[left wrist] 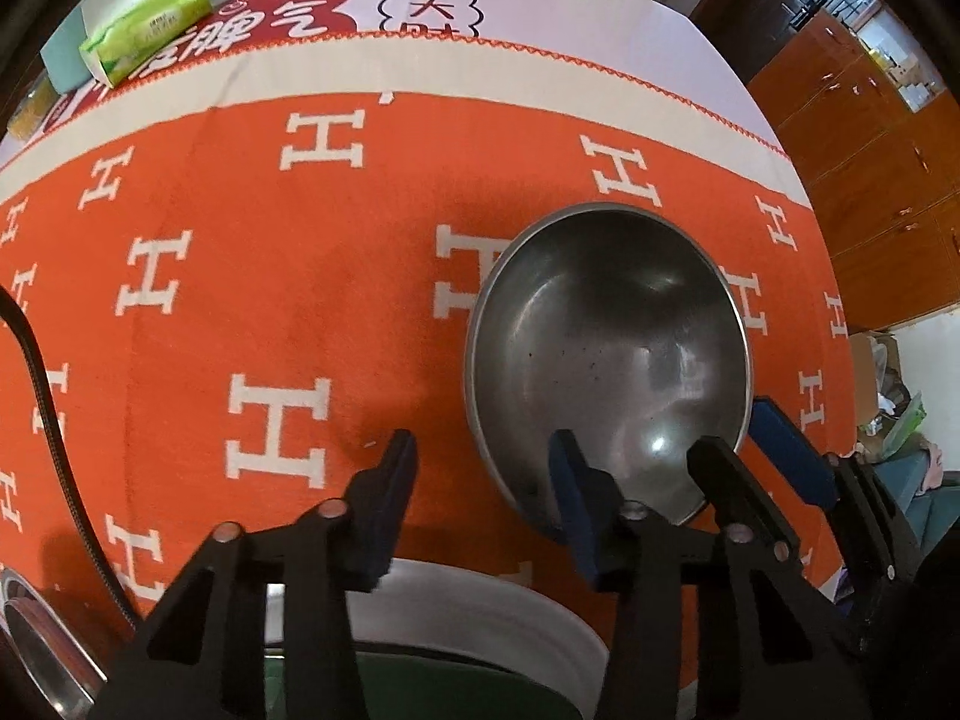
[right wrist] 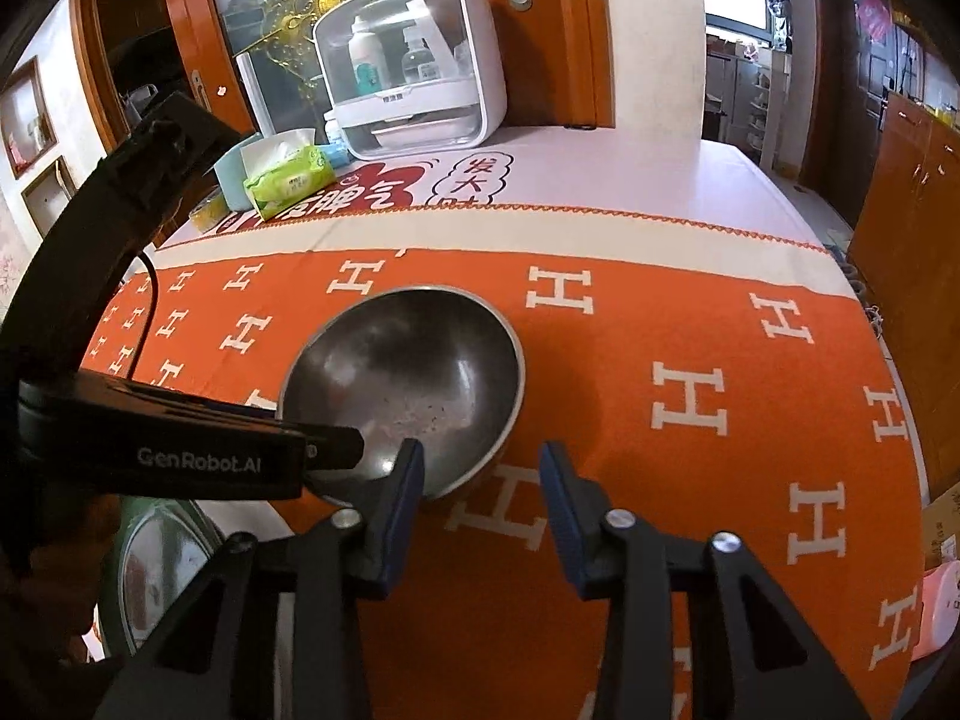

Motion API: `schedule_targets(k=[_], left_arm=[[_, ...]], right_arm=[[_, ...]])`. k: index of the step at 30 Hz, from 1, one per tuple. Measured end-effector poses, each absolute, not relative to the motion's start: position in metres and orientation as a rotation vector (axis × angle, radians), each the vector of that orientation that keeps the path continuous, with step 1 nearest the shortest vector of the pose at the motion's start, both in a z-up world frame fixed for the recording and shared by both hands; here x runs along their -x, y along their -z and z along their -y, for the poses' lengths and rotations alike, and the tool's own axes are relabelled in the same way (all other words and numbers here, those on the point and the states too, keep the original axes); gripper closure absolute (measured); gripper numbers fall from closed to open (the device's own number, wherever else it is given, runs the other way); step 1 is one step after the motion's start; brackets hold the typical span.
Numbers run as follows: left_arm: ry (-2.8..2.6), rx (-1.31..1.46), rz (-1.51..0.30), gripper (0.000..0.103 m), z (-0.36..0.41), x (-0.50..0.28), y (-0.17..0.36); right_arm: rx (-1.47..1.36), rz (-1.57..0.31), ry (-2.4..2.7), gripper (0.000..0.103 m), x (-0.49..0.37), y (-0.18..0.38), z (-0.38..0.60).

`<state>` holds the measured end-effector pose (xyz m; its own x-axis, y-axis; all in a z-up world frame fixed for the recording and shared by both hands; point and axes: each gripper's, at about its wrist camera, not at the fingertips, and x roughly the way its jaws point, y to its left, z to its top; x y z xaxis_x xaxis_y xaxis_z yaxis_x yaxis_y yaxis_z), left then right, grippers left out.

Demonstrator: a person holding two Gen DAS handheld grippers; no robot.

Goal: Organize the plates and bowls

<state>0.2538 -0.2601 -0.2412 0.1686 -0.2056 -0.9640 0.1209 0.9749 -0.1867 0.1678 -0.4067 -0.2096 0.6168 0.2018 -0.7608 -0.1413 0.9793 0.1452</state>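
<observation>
Tabletop under an orange cloth (left wrist: 252, 300) with white H marks; a steel bowl (left wrist: 606, 354) sits upright on it. Left hand-held gripper (left wrist: 483, 468) straddles the bowl's near-left rim, jaws apart, not pressing. Right hand-held gripper (right wrist: 480, 480) at the bowl's near-right rim, jaws apart. White plate (left wrist: 480, 618) just before the bowl, tissue pack (left wrist: 150, 24) far behind.

"GenRobot.AI" on left hand-held gripper (right wrist: 336, 450), white "H" letters across orange cloth (right wrist: 600, 420), "发大" on table mat (right wrist: 480, 174)
</observation>
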Motion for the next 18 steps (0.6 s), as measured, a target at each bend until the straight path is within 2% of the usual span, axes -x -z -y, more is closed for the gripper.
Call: schedule_targets(k=[3, 6, 12, 18], left_arm=[[0.247, 0.081, -1.388, 0.075, 0.262, -0.253, 0.244], [0.262, 0.079, -1.387, 0.080, 0.265, -0.253, 0.244], [0.269, 0.070, -1.398, 0.083, 0.270, -0.250, 0.244], [0.268, 0.064, -1.394, 0.086, 0.272, -0.247, 0.242]], right_arm=[[-0.079, -0.889, -0.199, 0.074, -0.168, 0.211, 0.407], [-0.080, -0.898, -0.196, 0.081, -0.168, 0.212, 0.408], [-0.090, -0.907, -0.187, 0.087, -0.169, 0.212, 0.410], [-0.106, -0.936, -0.185, 0.088, -0.170, 0.213, 0.414]])
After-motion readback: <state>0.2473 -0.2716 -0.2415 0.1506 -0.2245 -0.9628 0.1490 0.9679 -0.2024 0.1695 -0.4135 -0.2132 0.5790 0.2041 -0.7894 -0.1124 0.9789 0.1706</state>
